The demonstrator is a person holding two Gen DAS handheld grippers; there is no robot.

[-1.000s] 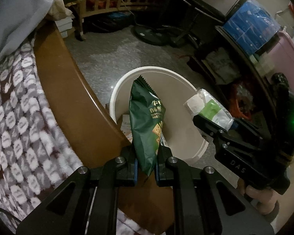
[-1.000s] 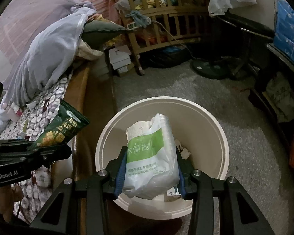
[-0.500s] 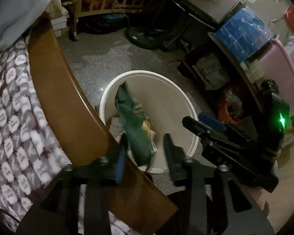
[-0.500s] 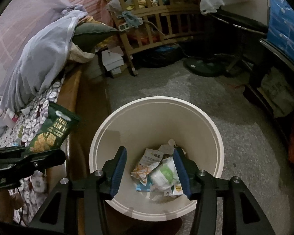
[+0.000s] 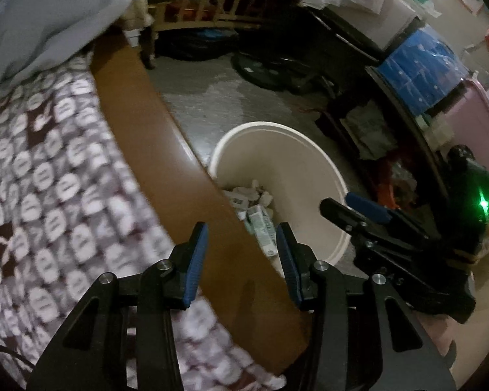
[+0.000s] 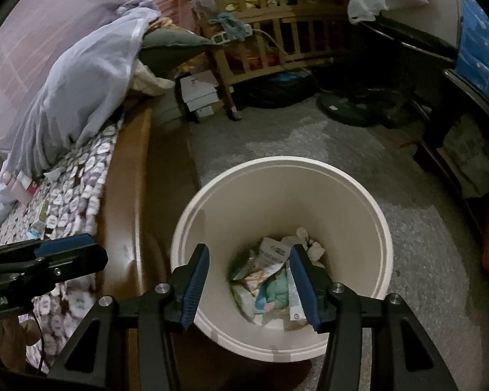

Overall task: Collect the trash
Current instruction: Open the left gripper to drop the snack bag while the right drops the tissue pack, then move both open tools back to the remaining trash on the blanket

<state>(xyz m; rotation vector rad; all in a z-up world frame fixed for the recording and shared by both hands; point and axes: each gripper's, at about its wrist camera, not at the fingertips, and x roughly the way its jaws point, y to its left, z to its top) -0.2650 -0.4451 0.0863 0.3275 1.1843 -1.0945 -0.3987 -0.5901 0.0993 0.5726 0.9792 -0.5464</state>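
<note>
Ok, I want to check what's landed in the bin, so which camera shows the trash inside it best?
The right wrist view: it looks almost straight down into the white bin, so the pile of wrappers on its bottom shows between the open right gripper. In the left wrist view the wooden bed edge cuts off part of the bin, leaving only some wrappers visible.

- My left gripper (image 5: 241, 254) and my right gripper (image 6: 249, 277) are matt black plastic, with matt blue pads on the fingers and bright metal screw heads.
- The bin (image 6: 352, 195) looks like smooth cream plastic with a faint sheen.
- The trash (image 6: 270, 280) inside is crumpled paper and glossy printed wrappers.
- The bed frame (image 5: 166, 150) is polished brown wood, smooth and glossy.
- The blanket (image 5: 49, 179) is fuzzy patterned cloth.
- The floor (image 6: 407, 228) is speckled grey, rough-looking stone or carpet; I cannot tell which.
- The crib (image 6: 277, 32) is bare slatted wood.
</note>
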